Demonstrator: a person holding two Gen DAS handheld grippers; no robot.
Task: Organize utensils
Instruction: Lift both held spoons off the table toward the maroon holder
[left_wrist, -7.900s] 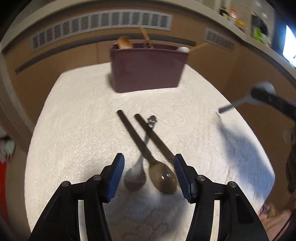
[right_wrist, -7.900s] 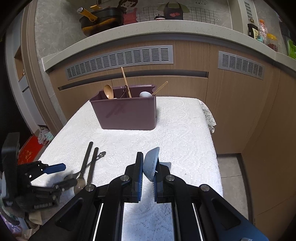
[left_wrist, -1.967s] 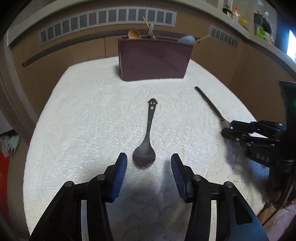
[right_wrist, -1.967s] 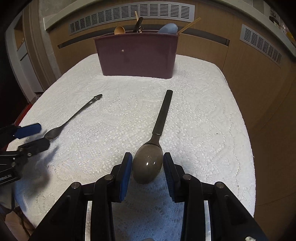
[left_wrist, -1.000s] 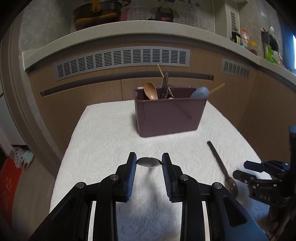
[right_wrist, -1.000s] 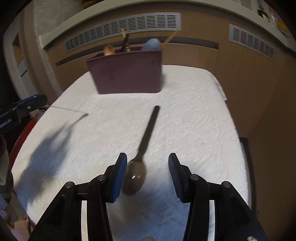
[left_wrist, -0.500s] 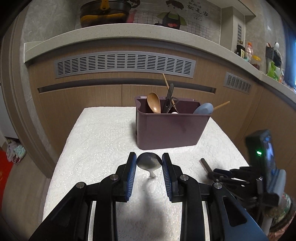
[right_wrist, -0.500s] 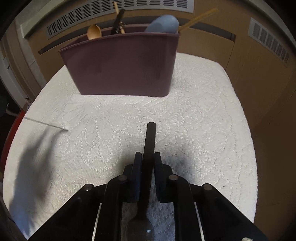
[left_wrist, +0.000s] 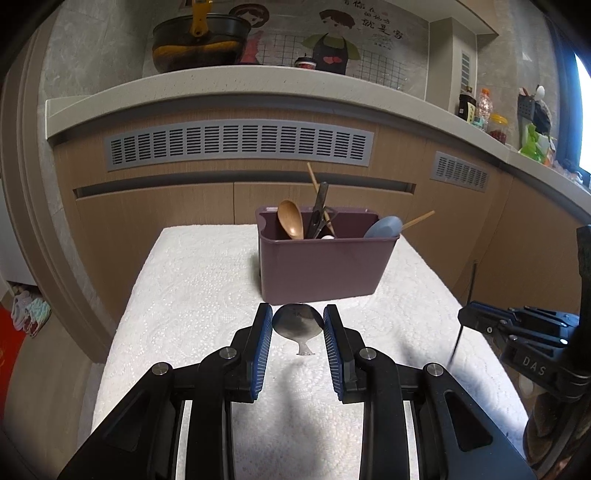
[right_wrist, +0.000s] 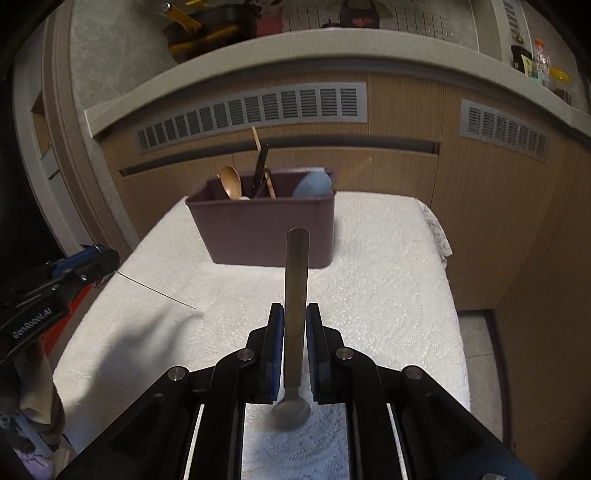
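Two spoons clamped: metal spoon (left_wrist: 297, 327) in left tool (left_wrist: 297, 334); dark-handled spoon (right_wrist: 295, 295) in right tool (right_wrist: 294, 332)

Metal spoon (left_wrist: 297, 327) is hanging bowl-up, clamped at the bowl's edges. Dark flat-handled spoon (right_wrist: 295, 306) is pointing handle-forward, gripped by its handle. Purple caddy (left_wrist: 320, 266) is standing upright on the white cloth, holding wooden and blue utensils.

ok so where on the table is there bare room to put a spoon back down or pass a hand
The white tablecloth lies bare in front of the purple utensil holder, out to the left and right edges, and beside the holder on either side. The holder itself is crowded: wooden spoon, blue spoon, chopsticks. Both grippers carry spoons above the near cloth.
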